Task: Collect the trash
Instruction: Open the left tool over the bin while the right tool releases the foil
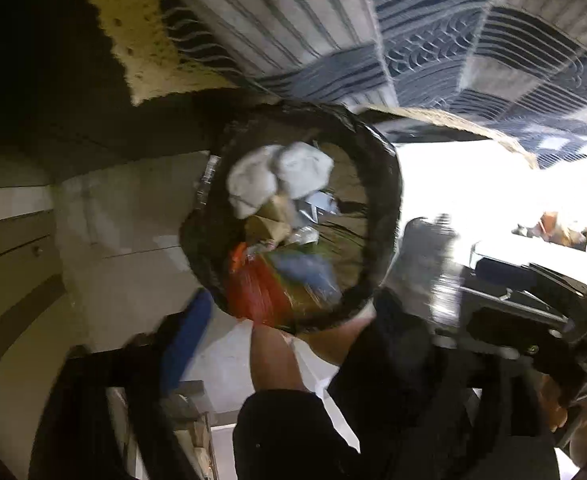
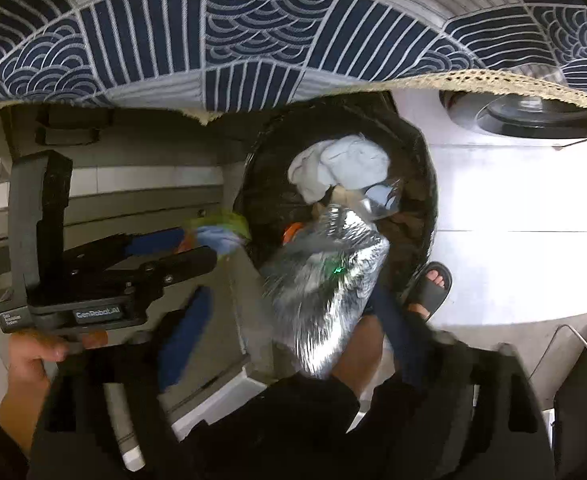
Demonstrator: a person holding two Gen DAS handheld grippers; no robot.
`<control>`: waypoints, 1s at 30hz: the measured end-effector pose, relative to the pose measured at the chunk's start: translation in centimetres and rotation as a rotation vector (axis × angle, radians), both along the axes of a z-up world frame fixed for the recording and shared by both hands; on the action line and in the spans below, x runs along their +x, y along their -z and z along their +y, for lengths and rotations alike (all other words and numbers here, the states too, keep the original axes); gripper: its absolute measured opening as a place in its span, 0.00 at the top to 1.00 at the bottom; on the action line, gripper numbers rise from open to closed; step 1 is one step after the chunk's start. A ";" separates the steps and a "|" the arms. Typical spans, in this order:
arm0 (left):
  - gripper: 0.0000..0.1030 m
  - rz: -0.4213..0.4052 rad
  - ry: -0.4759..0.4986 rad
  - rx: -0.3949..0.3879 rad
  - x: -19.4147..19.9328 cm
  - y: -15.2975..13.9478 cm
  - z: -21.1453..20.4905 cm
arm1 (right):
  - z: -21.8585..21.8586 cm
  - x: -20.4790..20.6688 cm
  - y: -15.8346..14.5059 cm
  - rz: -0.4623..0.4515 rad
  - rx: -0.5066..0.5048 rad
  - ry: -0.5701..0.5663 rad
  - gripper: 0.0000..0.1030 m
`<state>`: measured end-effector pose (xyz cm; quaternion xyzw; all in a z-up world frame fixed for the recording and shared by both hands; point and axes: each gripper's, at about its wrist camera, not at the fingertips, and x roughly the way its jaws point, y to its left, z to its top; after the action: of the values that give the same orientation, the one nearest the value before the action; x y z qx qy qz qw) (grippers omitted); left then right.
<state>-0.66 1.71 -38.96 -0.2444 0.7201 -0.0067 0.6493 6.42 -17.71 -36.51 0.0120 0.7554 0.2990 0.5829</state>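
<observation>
A round bin with a black liner [image 1: 385, 184] stands on the floor below the table edge; it also shows in the right wrist view [image 2: 425, 168]. Inside lie white crumpled paper [image 1: 281, 176], cardboard scraps and a red-orange wrapper [image 1: 257, 296]. In the right wrist view the left gripper [image 2: 201, 240] is shut on a green, blue and orange wrapper [image 2: 221, 232] at the bin's left rim. The right gripper [image 2: 325, 316] holds a silver foil bag [image 2: 325, 276] over the bin opening; the foil bag also shows in the left wrist view [image 1: 429, 264], blurred.
A table with a blue and white patterned cloth [image 2: 253, 28] hangs over the bin's far side. A washing machine door [image 2: 533, 116] is at the right. The person's sandalled foot [image 2: 429, 288] stands by the bin. A pale cabinet [image 1: 125, 216] is at the left.
</observation>
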 end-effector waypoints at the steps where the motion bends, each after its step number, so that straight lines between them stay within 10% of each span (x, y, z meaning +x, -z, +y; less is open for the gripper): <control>1: 0.17 -0.004 -0.001 0.000 0.0 -0.1 0.1 | -0.1 0.1 0.0 0.002 0.000 0.004 0.15; 30: 0.07 -0.133 0.014 0.075 -1.4 -9.7 -0.5 | -1.0 -0.6 -9.4 -0.202 -0.077 0.022 0.05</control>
<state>-2.02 1.25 -29.30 -0.2142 0.6766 -0.0006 0.7045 5.82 -18.74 -27.13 -0.0325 0.7035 0.2629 0.6595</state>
